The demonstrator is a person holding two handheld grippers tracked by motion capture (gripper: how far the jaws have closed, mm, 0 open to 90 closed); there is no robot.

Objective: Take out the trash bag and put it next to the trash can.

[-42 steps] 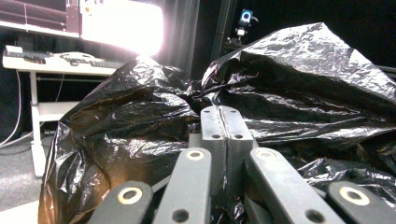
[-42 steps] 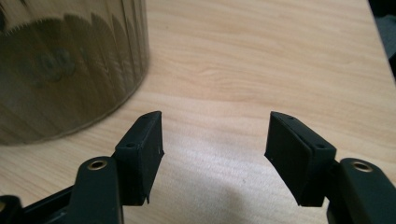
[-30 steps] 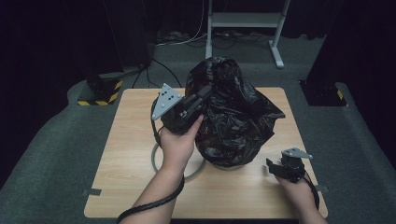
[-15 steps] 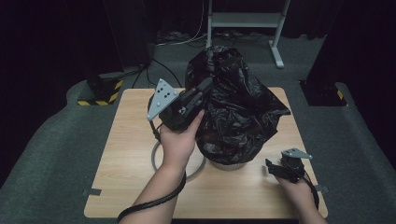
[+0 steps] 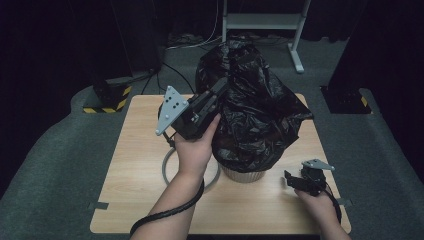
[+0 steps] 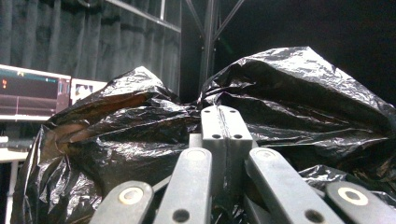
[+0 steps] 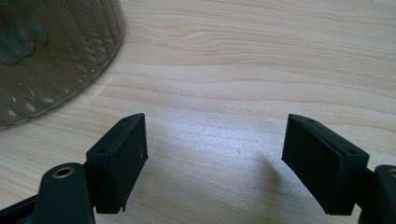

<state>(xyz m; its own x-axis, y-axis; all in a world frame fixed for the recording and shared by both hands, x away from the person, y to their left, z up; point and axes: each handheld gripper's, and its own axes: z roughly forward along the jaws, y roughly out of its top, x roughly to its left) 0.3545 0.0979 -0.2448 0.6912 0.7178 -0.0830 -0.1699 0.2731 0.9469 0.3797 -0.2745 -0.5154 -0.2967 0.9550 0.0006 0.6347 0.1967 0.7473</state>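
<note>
Holding the black plastic bag (image 5: 252, 110) by a fold near its top, the left gripper (image 5: 220, 90) has its jaws pressed fully together; in the left gripper view the two pads meet flush with crinkled film bunched right around the tips (image 6: 226, 122), so the grip is on the bag itself. Bag sits draped over a ribbed, pale bin (image 5: 243, 174) on the wooden table (image 5: 135, 150), toward the far middle of the tabletop; just the bin's lower rim shows beneath the plastic. Bag's top rises past the table's far edge in the high view, loose film spilling wider than the bin on the right side. Left hand (image 5: 195, 147) wraps the gripper body, grey three-cornered plate (image 5: 170, 110) facing up-left, cable (image 5: 165, 215) trailing back along the forearm. A grey ring (image 5: 167, 170) lies flat on the table just beside the bin, partly under the left wrist. Right gripper (image 5: 292, 180) rests low at the near right corner of the table, near the bin but apart from it; its jaws have just been opening and stand wide, nothing between them, bare wood under the gap (image 7: 215, 144). Ribbed translucent bin wall (image 7: 51, 56) sits at the upper left of the right gripper view, clear of both pads.
</note>
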